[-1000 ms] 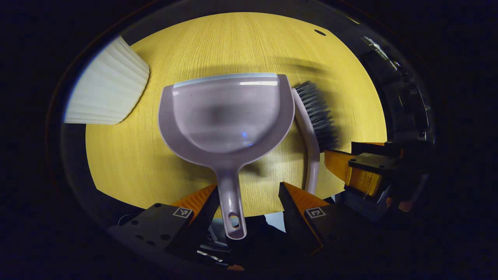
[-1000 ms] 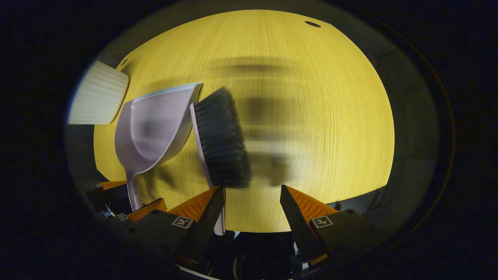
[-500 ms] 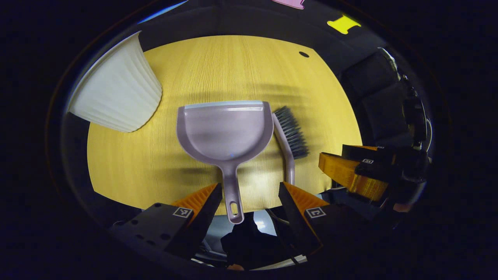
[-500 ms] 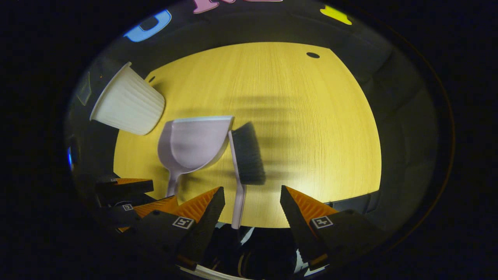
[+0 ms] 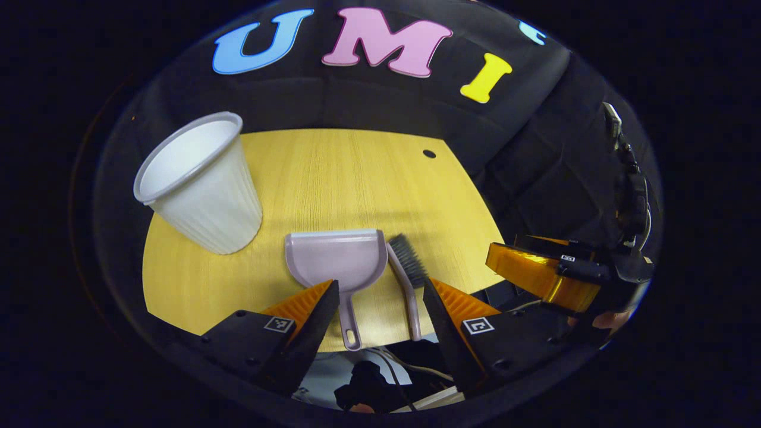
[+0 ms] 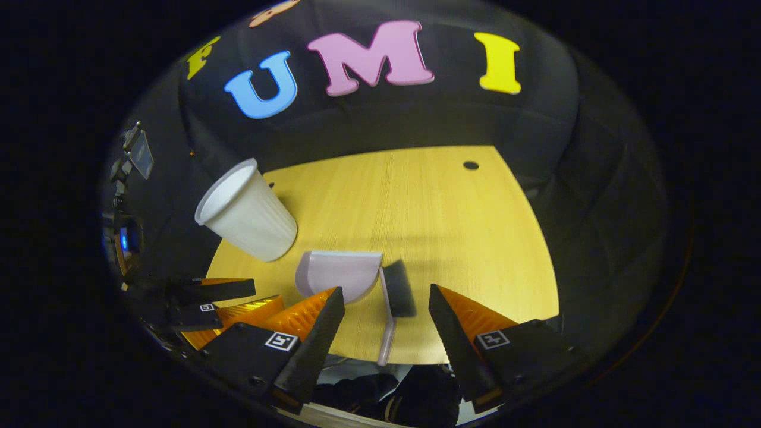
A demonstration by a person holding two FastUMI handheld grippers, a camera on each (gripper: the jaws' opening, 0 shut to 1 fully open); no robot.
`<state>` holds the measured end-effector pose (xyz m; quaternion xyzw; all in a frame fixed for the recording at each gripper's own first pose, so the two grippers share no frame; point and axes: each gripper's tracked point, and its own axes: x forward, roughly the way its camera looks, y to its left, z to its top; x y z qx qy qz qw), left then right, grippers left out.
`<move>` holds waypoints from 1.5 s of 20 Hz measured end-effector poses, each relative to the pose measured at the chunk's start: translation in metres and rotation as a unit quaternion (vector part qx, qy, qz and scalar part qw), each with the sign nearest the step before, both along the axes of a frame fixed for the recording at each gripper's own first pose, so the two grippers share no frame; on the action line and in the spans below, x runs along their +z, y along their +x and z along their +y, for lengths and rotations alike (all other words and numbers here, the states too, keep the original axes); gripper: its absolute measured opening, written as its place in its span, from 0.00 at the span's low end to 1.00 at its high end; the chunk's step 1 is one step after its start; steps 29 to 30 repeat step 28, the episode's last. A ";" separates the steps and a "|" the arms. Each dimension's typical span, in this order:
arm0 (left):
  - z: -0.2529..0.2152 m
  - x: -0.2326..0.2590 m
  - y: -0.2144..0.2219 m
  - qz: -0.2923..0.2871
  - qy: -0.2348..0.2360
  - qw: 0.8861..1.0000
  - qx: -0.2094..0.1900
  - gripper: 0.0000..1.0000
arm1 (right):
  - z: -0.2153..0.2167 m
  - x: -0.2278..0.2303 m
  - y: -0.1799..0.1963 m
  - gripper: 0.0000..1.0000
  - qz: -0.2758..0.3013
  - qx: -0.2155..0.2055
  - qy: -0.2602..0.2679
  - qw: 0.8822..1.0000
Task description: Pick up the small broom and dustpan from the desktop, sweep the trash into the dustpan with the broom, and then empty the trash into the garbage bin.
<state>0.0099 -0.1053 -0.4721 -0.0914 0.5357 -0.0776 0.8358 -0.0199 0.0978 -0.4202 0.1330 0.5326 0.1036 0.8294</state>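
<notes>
I saw the pale lilac dustpan (image 5: 335,260) and dark-bristled broom (image 5: 406,270) lying side by side near the desk's (image 5: 333,178) near edge, handles toward me. My left gripper (image 5: 380,309) and right gripper (image 6: 385,315) hung with jaws released, holding nothing.

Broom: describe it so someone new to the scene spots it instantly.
On the yellow wooden desktop, look near its front edge, right of the white ribbed bin. A pale lilac dustpan lies there, and the broom lies along its right side. It alone has dark bristles, on a slim lilac handle.
</notes>
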 end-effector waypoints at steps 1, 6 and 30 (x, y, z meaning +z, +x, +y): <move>-0.001 0.007 0.003 -0.036 0.004 0.999 0.000 0.82 | -0.005 0.017 0.009 0.93 -0.047 -0.003 -0.016 0.999; 0.000 0.065 0.012 -0.202 0.039 0.978 0.011 0.85 | -0.003 0.112 0.031 0.92 -0.240 -0.022 -0.034 0.970; 0.008 0.129 -0.011 -0.488 0.100 0.865 0.063 0.84 | -0.049 0.280 0.043 0.89 -0.458 -0.116 -0.054 0.880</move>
